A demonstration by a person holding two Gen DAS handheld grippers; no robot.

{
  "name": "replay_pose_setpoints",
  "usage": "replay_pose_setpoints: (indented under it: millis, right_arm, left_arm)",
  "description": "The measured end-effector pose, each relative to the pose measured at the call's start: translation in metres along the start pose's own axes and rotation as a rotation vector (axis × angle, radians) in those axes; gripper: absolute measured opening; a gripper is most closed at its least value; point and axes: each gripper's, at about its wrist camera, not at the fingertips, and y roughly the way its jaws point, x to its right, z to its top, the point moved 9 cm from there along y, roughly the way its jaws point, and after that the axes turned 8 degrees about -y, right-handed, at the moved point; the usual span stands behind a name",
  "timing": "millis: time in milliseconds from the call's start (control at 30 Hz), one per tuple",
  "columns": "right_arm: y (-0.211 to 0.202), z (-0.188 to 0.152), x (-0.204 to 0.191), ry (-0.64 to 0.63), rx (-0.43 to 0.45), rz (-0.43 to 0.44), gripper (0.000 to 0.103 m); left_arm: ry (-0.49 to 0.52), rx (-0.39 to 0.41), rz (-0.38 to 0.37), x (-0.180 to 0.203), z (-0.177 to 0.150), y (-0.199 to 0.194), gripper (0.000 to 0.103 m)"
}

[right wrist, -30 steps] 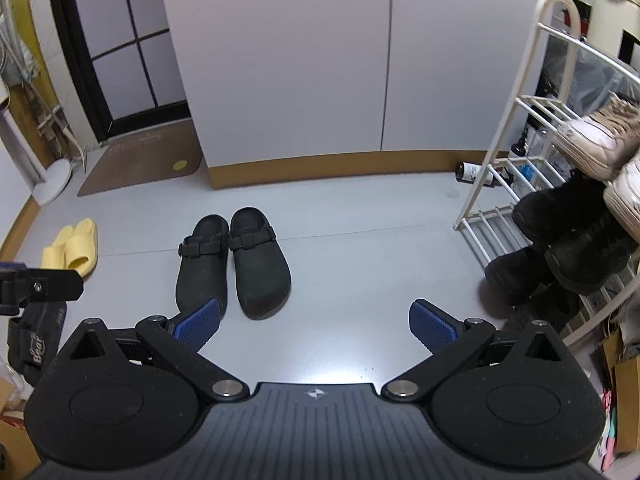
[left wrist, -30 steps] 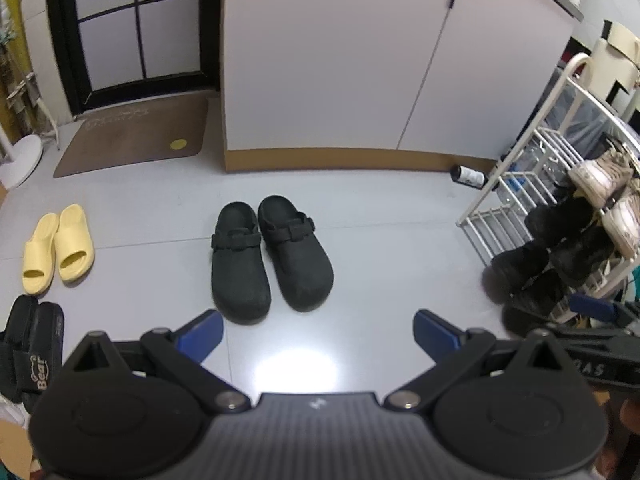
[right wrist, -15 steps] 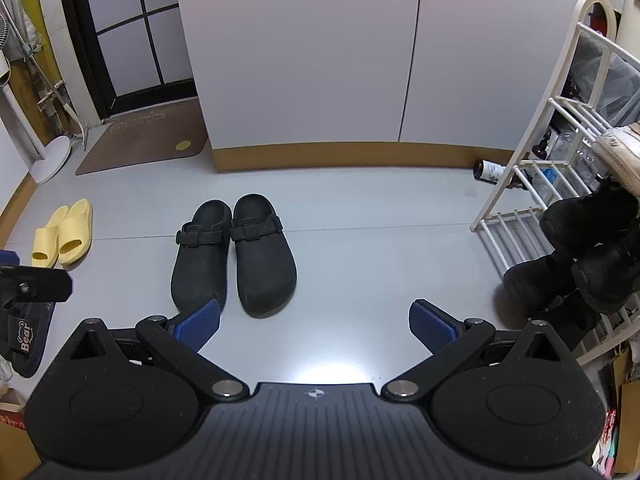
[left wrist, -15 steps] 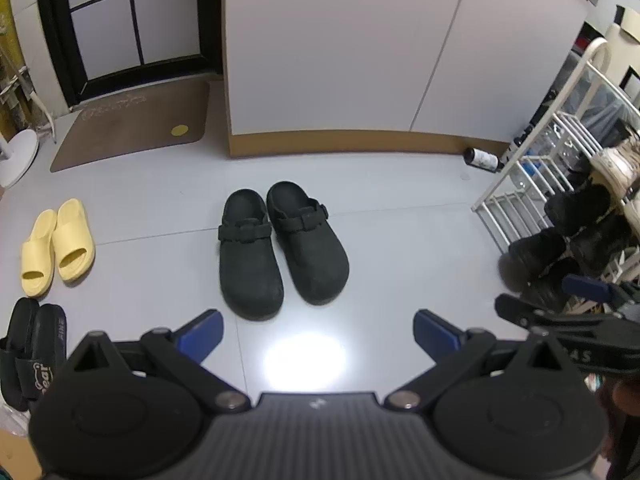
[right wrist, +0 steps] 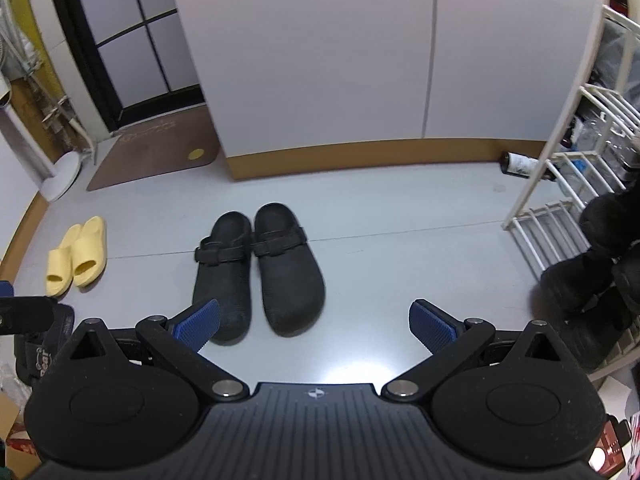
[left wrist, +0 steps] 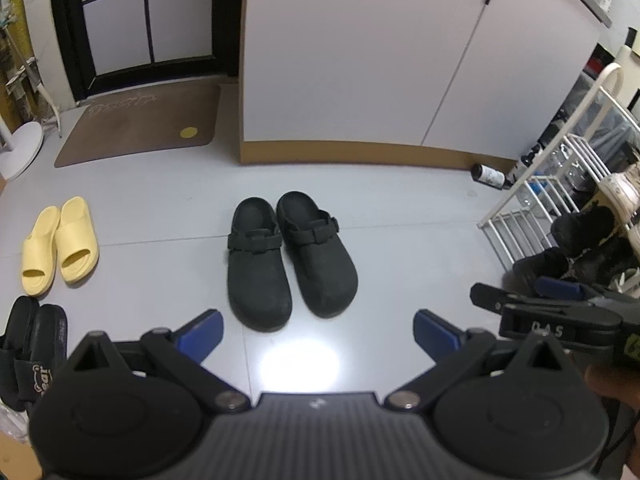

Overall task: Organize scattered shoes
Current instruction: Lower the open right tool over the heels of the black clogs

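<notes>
My left gripper (left wrist: 318,330) is held above the pale grey floor (left wrist: 400,240), its blue-padded fingers (left wrist: 200,330) spread wide with nothing between them. My right gripper (right wrist: 314,320) is in the same condition: blue textured pads (right wrist: 430,324) far apart, nothing held.

A pair of black suede clogs with buckled straps (left wrist: 290,260) stands side by side in the middle of the floor, toes toward me, heels toward the white cabinet with the tan plinth (left wrist: 360,80). In the right wrist view the near toe of the left-hand clog sits partly behind my left finger pad; the clogs (right wrist: 258,272) rest on the floor, untouched by either gripper.

A pair of pale yellow foam slides (left wrist: 60,244) lies well to the left of the clogs, touching each other. Nearer me on that side is a pair of black slides with white lettering on the strap (left wrist: 30,348), partly cut off by the gripper body.

To the right stands a white wire shoe rack (left wrist: 560,184). Dark shoes (left wrist: 576,240) sit on its lower levels and a light-coloured sneaker (left wrist: 622,190) higher up. A dark bottle with a white label (left wrist: 490,176) lies on its side on the floor by the rack's far corner. A brown doormat (left wrist: 136,124) lies before the black-framed door (left wrist: 148,20).
</notes>
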Motion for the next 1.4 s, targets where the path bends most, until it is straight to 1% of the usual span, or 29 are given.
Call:
replay_pose_setpoints:
  millis: [200, 300, 400, 500, 600, 633, 700, 800, 933, 1033, 1100, 1133, 1167, 1200, 1267, 1400]
  right_arm:
    - [0.019, 0.006, -0.01, -0.016, -0.008, -0.009, 0.103]
    - [0.03, 0.011, -0.015, -0.027, -0.016, -0.001, 0.103]
    - [0.04, 0.012, -0.016, -0.038, -0.024, 0.004, 0.103]
    - [0.053, 0.013, -0.015, -0.041, -0.033, 0.011, 0.103]
    - [0.066, 0.013, -0.013, -0.041, -0.042, 0.02, 0.103]
    - [0.069, 0.015, -0.012, -0.043, -0.03, 0.021, 0.103]
    - [0.074, 0.019, -0.012, -0.051, -0.004, 0.025, 0.103]
    - [0.091, 0.023, -0.013, -0.069, -0.015, 0.071, 0.103]
    - [0.118, 0.02, -0.016, -0.097, -0.068, 0.109, 0.103]
    - [0.138, 0.022, -0.02, -0.113, -0.079, 0.119, 0.103]
    - [0.153, 0.025, -0.024, -0.082, -0.071, 0.142, 0.102]
    - [0.16, 0.025, -0.027, -0.073, -0.07, 0.155, 0.101]
    - [0.167, 0.026, -0.031, -0.078, -0.071, 0.164, 0.096]
    - [0.174, 0.026, -0.035, -0.089, -0.076, 0.169, 0.094]
    - [0.187, 0.027, -0.04, -0.103, -0.083, 0.173, 0.088]
    - [0.211, 0.03, -0.046, -0.089, -0.09, 0.182, 0.085]
  left_arm:
    - [0.02, 0.005, 0.059, -0.021, 0.009, 0.019, 0.102]
    - [0.001, 0.009, 0.054, -0.024, 0.013, 0.023, 0.102]
    - [0.024, 0.023, 0.058, -0.02, 0.019, 0.026, 0.102]
    - [0.009, 0.018, 0.041, -0.019, 0.024, 0.031, 0.102]
    - [0.038, 0.036, 0.062, -0.02, 0.028, 0.034, 0.102]
    - [0.053, 0.047, 0.076, -0.02, 0.031, 0.037, 0.102]
    - [0.083, 0.051, 0.108, -0.024, 0.035, 0.054, 0.102]
    - [0.085, 0.032, 0.096, -0.027, 0.036, 0.071, 0.102]
    - [0.043, 0.014, 0.094, -0.043, 0.036, 0.109, 0.102]
    - [-0.001, -0.002, 0.086, -0.058, 0.028, 0.136, 0.102]
    - [0.0, 0.005, 0.092, -0.066, 0.024, 0.147, 0.102]
    - [0.005, 0.016, 0.101, -0.071, 0.022, 0.152, 0.102]
    - [0.004, 0.017, 0.103, -0.075, 0.018, 0.157, 0.102]
    - [0.002, 0.018, 0.106, -0.079, 0.015, 0.162, 0.102]
    - [-0.011, 0.009, 0.086, -0.085, 0.009, 0.169, 0.102]
    - [-0.04, 0.011, 0.076, -0.102, -0.003, 0.181, 0.102]
